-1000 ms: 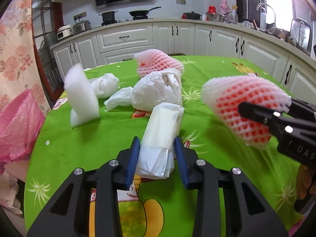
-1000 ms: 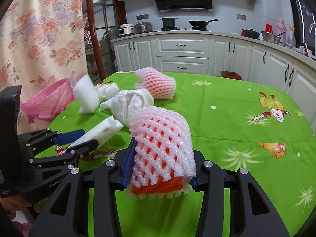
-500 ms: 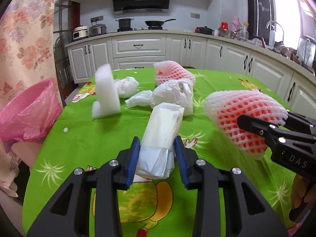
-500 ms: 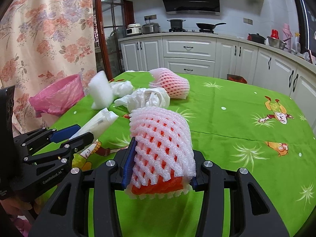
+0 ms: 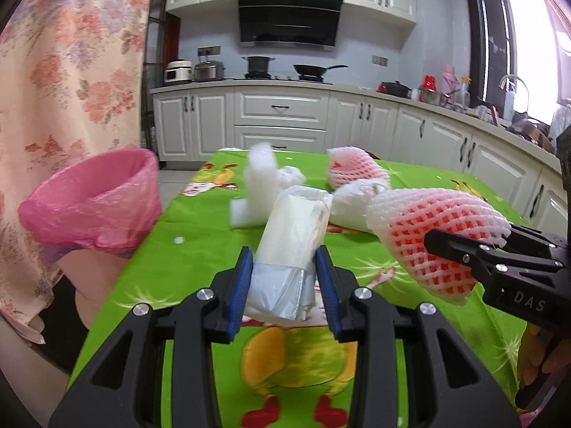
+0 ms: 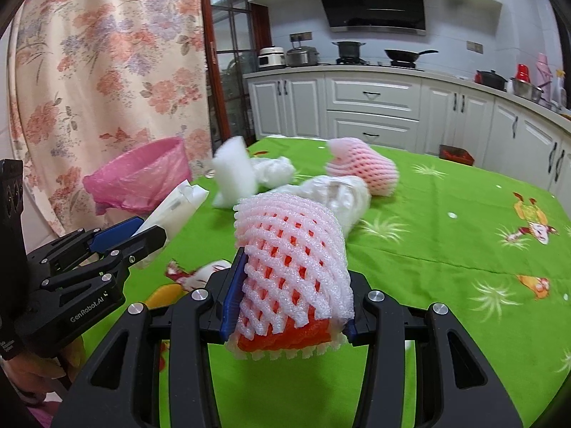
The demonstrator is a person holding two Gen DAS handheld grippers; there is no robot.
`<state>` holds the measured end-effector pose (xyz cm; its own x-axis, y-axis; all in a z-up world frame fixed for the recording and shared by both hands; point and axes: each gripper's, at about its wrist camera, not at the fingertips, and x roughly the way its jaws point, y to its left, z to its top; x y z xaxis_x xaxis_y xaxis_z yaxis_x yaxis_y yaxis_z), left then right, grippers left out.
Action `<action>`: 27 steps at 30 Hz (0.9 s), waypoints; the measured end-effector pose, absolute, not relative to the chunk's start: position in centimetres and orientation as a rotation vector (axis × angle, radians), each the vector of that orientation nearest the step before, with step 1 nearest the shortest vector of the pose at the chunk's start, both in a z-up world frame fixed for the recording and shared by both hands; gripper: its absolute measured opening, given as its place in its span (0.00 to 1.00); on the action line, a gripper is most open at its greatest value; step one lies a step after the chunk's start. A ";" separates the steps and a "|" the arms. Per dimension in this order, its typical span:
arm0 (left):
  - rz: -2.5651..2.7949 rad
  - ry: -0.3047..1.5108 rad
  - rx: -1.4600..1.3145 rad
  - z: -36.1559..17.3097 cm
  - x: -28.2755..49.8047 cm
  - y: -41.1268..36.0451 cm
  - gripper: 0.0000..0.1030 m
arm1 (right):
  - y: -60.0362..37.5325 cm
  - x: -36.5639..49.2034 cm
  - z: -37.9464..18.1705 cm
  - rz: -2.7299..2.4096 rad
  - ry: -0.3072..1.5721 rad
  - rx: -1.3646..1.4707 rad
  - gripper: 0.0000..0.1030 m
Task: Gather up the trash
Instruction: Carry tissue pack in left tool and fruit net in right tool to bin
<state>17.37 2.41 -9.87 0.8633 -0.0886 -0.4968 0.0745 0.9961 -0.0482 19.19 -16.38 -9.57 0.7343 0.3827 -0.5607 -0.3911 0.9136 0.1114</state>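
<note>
Trash is already held: the left gripper (image 5: 284,285) pinches a soft white plastic packet (image 5: 291,246) at its near end, and the right gripper (image 6: 289,299) squeezes a foam fruit net (image 6: 292,260). Both seem light and easy to crush, so a gentle grip across the middle should be enough. More trash lies far on the green table (image 6: 446,249), and the pink bin bag (image 5: 89,207) stands at the left.

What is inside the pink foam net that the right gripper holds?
At the open lower end of the pink foam net, gripped by the right gripper, something solid orange-red shows, also through the mesh holes. The net covers the rest, so what it is stays unclear.
</note>
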 end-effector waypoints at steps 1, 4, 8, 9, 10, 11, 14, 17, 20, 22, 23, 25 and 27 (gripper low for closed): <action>-0.078 0.520 -0.035 -9.8 17.3 2.9 0.35 | -15.8 19.2 -9.5 0.436 0.615 -0.019 0.42; -0.046 0.505 -0.060 -9.3 17.0 4.7 0.35 | -14.4 19.6 -9.5 0.464 0.621 -0.033 0.42; -0.003 0.485 -0.067 -8.6 16.9 6.8 0.35 | -12.4 20.2 -9.4 0.506 0.620 -0.052 0.42; 0.006 0.481 -0.068 -8.5 16.9 7.1 0.35 | -11.6 20.4 -9.2 0.523 0.616 -0.058 0.42; 0.018 0.475 -0.068 -8.3 16.9 7.7 0.35 | -11.1 20.6 -9.0 0.534 0.611 -0.061 0.42; 0.029 0.470 -0.068 -8.2 16.9 8.2 0.35 | -10.4 20.8 -8.8 0.548 0.605 -0.067 0.42; 0.060 0.453 -0.063 -7.5 17.0 9.2 0.35 | -8.6 21.5 -8.2 0.591 0.590 -0.073 0.42; 0.093 0.432 -0.063 -6.7 17.0 10.7 0.35 | -6.7 22.4 -7.5 0.630 0.580 -0.074 0.42; 0.135 0.405 -0.057 -5.7 17.2 12.4 0.35 | -5.0 23.4 -6.8 0.665 0.563 -0.081 0.42; 0.168 0.389 -0.062 -5.0 17.5 13.9 0.35 | -3.7 24.2 -6.1 0.688 0.547 -0.085 0.42; 0.186 0.381 -0.063 -4.6 17.7 14.7 0.35 | -3.1 24.6 -5.8 0.699 0.539 -0.087 0.42; 0.211 0.374 -0.058 -3.9 18.3 16.1 0.35 | -1.7 25.4 -5.1 0.722 0.522 -0.091 0.42; 0.237 0.365 -0.050 -3.4 19.0 17.5 0.35 | -0.4 26.3 -4.6 0.741 0.514 -0.093 0.42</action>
<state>19.01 17.46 -3.37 0.9066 0.2209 -0.3595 -0.2390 0.9710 -0.0060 26.28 -0.40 -4.61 0.6208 0.6212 -0.4782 -0.6657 0.7399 0.0970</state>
